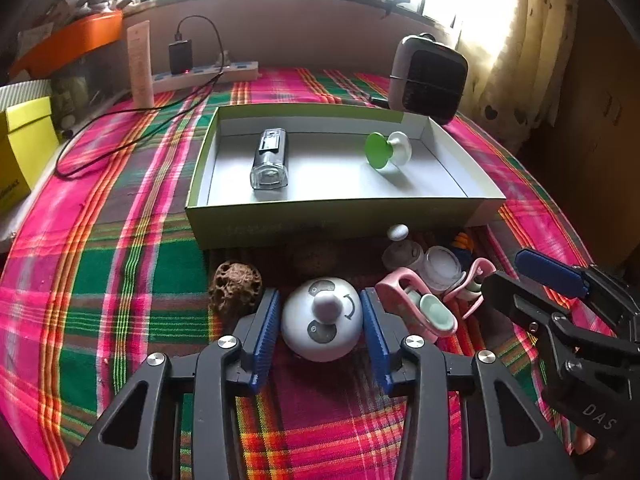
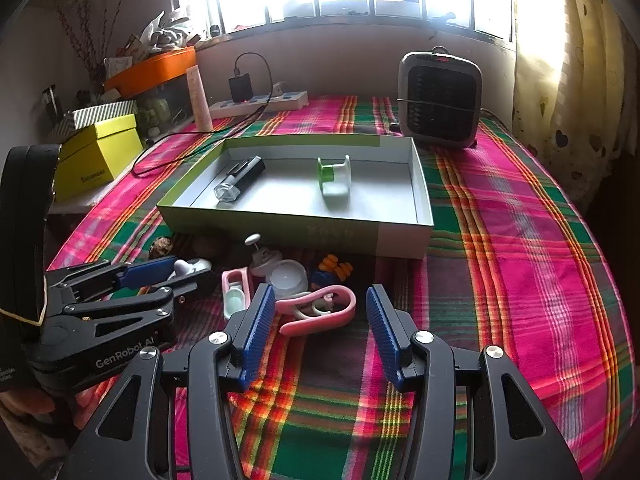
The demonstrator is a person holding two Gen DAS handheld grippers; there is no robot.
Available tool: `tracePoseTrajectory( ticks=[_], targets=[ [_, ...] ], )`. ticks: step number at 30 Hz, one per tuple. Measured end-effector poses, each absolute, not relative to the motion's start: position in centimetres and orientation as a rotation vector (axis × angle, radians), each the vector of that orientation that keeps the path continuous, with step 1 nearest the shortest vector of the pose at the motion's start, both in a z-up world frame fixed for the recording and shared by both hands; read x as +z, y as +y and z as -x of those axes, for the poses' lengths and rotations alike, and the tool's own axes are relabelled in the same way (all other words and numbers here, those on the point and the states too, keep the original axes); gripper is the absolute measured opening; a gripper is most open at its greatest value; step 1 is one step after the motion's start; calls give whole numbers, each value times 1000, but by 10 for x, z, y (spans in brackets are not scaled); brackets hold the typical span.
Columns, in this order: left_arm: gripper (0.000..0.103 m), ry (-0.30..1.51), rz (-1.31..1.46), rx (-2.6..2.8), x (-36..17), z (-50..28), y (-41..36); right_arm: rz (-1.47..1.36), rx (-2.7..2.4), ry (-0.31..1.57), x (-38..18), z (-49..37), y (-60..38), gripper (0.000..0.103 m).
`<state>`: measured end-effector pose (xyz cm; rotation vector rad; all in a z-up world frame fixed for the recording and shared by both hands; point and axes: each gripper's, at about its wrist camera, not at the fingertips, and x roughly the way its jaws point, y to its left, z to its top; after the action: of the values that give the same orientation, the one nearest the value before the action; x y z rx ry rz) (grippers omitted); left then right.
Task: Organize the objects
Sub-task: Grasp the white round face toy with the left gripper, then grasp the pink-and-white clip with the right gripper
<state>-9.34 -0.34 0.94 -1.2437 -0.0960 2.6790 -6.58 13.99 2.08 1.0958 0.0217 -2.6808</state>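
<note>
Two things already lie in the open box (image 1: 224,216), so the sorting looks partly done. On the left of its floor lies a dark bottle-like thing with a clear end (image 1: 270,164); its long axis runs from the far wall toward the near one, clear end nearest. To the right a green and white spool (image 1: 387,151) lies on its side, its axis running roughly across the box, green disc to the left.

The rest waits on the plaid cloth (image 1: 100,264) in front of the box. Farthest left is a brown pitted nut (image 1: 235,286). Next, the left gripper (image 1: 322,320) brackets a white dome with a panda face (image 1: 322,326), knob up; its blue pads sit at the dome's two sides and seem to press it, so I judge this the piece in hand, not lifted. Right of it lie a pink clip with a mint pad (image 1: 416,306), a small clear jar (image 1: 440,268), a white plunger-topped piece (image 1: 400,248) and a pink looped clip (image 2: 320,312).

The right gripper (image 2: 320,320) hangs over that loop, jaws wide, gripping nothing
</note>
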Motion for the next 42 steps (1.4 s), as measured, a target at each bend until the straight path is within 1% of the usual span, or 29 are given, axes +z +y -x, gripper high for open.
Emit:
tracePoseTrajectory(
  ticks=[10,19,36,38,39,42],
  targets=[
    [39,-100,1251,2689,10,77,-11,-1071,-2643,59,24,62,128,49],
    [39,-146,1266,2726,8,62,-34,-1035,-2538,87,23,62,105,49],
    [39,-148,1239,2760,5,56,-45,-1099,-2441,110,12,80,84,49],
    [39,-154,1235,2760,5,56,-46,-1108,-2430,106,11,82,84,48],
    [39,-155,1232,2760,5,56,-46,-1114,-2422,102,10,83,83,45],
    [39,-153,1227,2762,5,57,-46,-1141,-2412,99,7,85,83,44]
  ],
)
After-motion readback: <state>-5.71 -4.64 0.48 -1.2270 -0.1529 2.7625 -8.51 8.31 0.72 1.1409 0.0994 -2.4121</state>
